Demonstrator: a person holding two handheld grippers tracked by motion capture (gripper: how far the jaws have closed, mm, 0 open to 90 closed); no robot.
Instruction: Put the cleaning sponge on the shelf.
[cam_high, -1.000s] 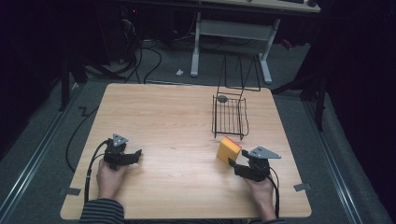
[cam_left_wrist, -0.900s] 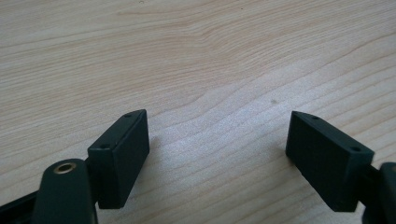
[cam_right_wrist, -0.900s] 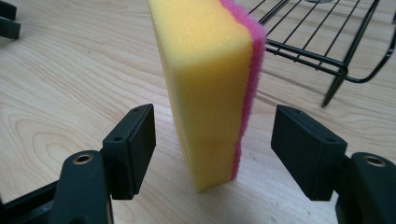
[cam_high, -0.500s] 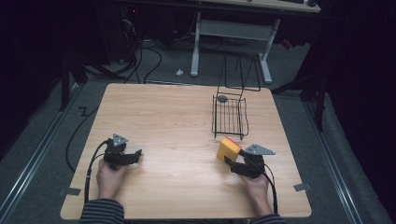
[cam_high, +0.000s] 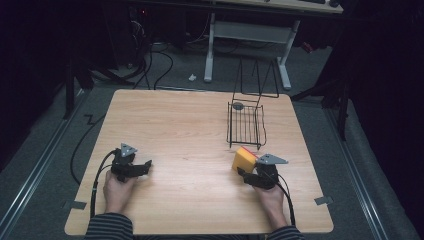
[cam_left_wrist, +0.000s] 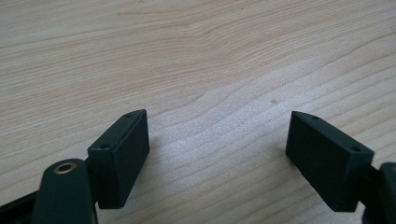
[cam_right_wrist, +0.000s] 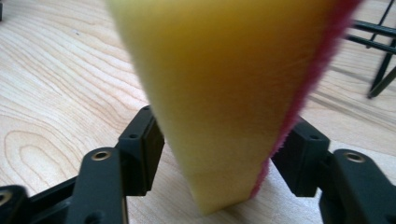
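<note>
A yellow sponge with a red scouring face lies on the wooden table at the front right. My right gripper reaches it from the near side. In the right gripper view the sponge stands between both black pads, which touch its yellow side and its red edge. These jaws have just been closing on it. My left gripper rests at the front left of the table, held by a hand. In the left gripper view it is open, with bare wood between the jaws.
A black wire basket stands just beyond the sponge at the right middle of the table, with a small grey round thing at its far end. Cables trail from both grippers toward the near edge. A desk frame stands on the floor beyond the table.
My right gripper has moved forward and down to the sponge and its jaws have narrowed around it. The left gripper has kept still.
</note>
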